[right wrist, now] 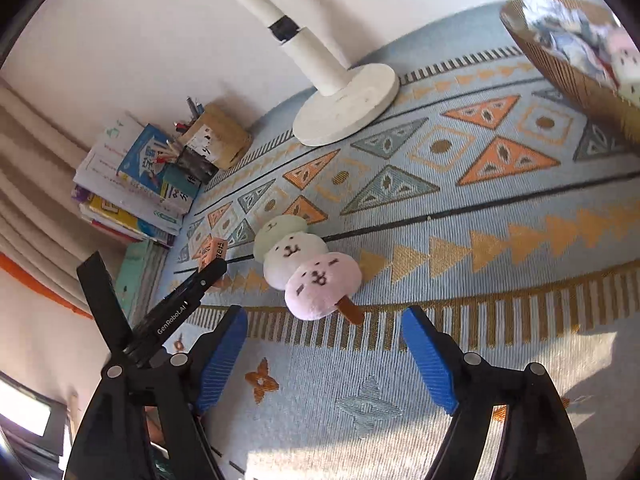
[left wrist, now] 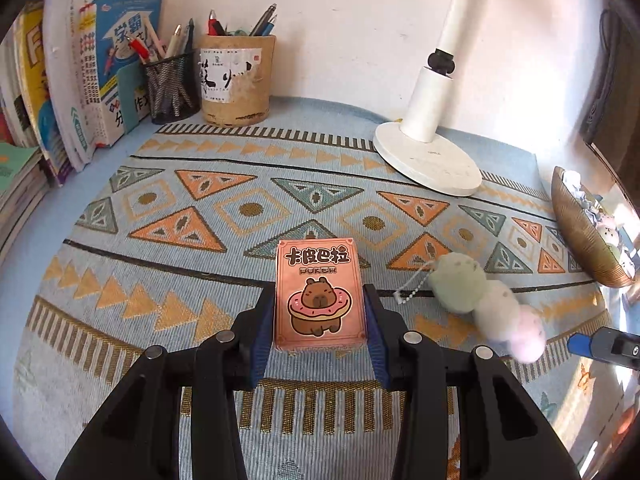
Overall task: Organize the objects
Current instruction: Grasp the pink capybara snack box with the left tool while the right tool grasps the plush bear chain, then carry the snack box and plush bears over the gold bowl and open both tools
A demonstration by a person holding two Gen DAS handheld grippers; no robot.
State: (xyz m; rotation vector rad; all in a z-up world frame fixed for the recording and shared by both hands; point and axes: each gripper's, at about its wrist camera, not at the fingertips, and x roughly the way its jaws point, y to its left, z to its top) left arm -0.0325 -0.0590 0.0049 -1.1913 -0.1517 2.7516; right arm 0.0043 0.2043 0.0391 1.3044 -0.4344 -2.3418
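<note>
My left gripper (left wrist: 320,316) is shut on a pink card box (left wrist: 320,294) with a capybara picture, its blue pads pressed on both sides; the box also shows small in the right wrist view (right wrist: 212,250). A plush skewer of green, white and pink balls (right wrist: 306,266) lies on the patterned cloth; it also shows in the left wrist view (left wrist: 492,304). My right gripper (right wrist: 324,320) is open, its blue fingers apart just in front of the plush's brown stick end, not touching it.
A white lamp base (left wrist: 426,158) stands at the back. A cardboard pen holder (left wrist: 234,80), a mesh pen cup (left wrist: 172,86) and leaning books (left wrist: 80,80) fill the back left. A brown basket (right wrist: 576,60) with small items sits at the right.
</note>
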